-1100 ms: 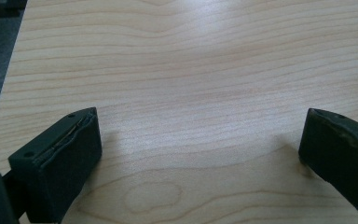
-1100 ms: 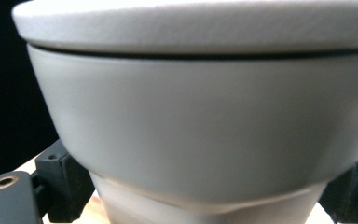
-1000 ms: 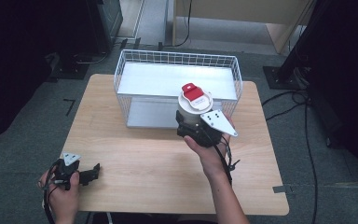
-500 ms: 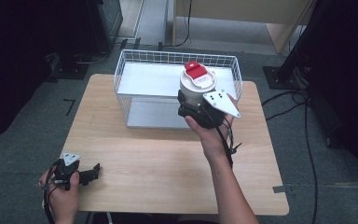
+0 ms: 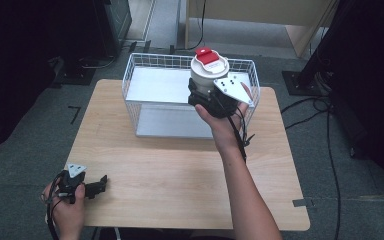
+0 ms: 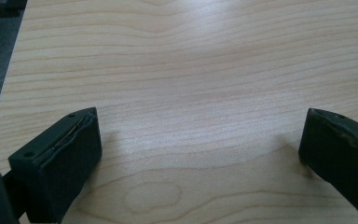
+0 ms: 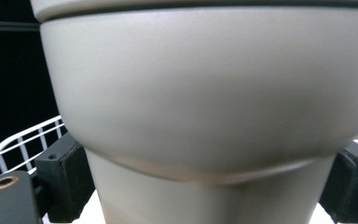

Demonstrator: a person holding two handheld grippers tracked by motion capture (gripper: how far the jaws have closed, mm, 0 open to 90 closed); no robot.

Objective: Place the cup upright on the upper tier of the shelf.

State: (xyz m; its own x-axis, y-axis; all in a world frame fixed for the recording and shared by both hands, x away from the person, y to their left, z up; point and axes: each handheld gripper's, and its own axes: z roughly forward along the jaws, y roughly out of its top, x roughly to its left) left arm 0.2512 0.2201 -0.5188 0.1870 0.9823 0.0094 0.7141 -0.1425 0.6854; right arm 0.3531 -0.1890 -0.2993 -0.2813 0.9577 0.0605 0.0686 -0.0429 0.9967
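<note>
A cream jar with a red lid (image 5: pixel 208 69) is held upright above the white wire basket (image 5: pixel 145 75), over its right half. My right gripper (image 5: pixel 207 94) is shut on the jar's lower part. In the right gripper view the jar (image 7: pixel 205 102) looms very close, pinched between the two black jaws, and a piece of the basket rim (image 7: pixel 21 140) shows at the left. My left gripper (image 5: pixel 99 186) rests low at the front left corner of the wooden table (image 5: pixel 180 175); its fingers (image 6: pixel 60 163) stand wide apart over bare wood.
The basket stands at the back middle of the table, and its floor is a plain white sheet. Black stands and cables line the dark floor on both sides. A wooden cabinet (image 5: pixel 260 15) stands behind.
My right gripper has carried the jar away from me and upward, from the basket's front right edge to above its inside. The left gripper has stayed put.
</note>
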